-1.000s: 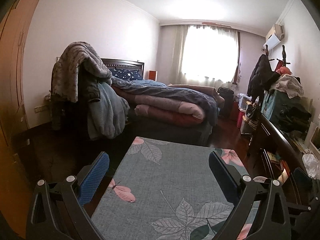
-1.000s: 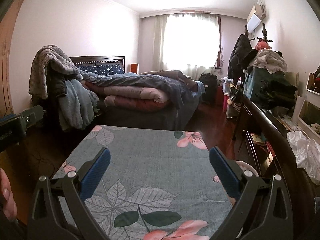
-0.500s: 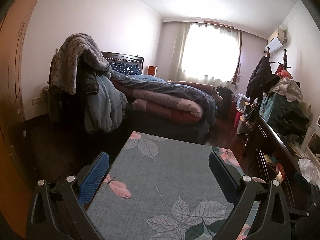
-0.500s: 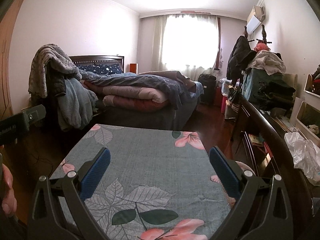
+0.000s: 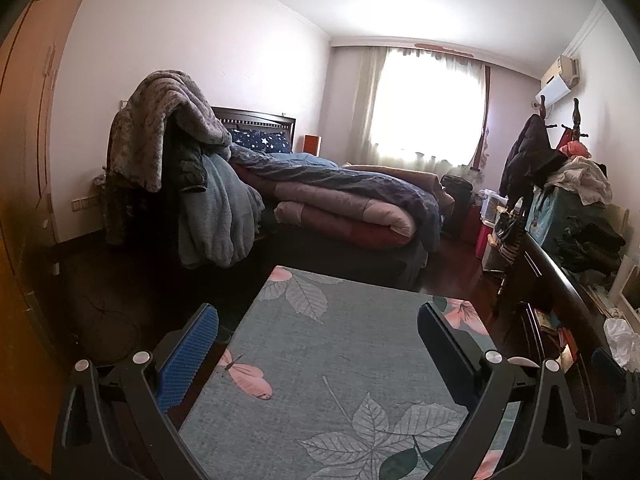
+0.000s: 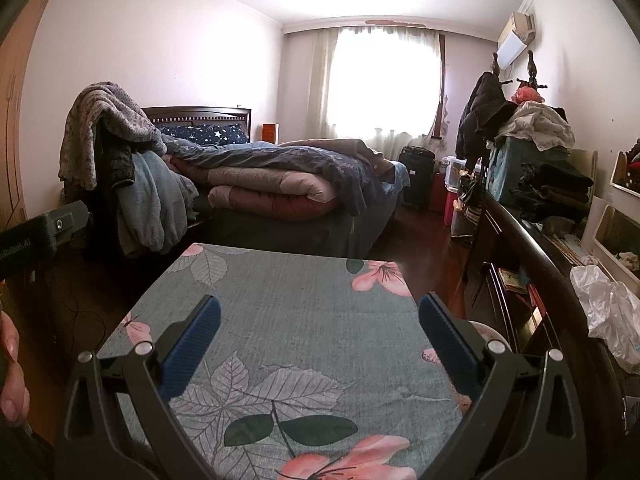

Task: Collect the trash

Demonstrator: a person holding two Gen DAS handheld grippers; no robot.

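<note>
Left gripper [image 5: 318, 330] now nearer bed [image 5: 344, 216], both grippers agape over floral tablecloth [image 6: 296, 312].

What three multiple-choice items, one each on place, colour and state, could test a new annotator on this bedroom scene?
1. Where is the crumpled plastic bag?
A. on the bed
B. on the dark cabinet at right
C. on the floral cloth

2. What colour are the gripper pads?
A. blue
B. red
C. white

3. What state is the right hand-held gripper in?
A. shut on a bag
B. shut, empty
C. open, empty

Answers: 1 B, it lies on the cabinet top; 2 A, both pads are blue; 3 C, its fingers stand apart above the floral cloth.
</note>
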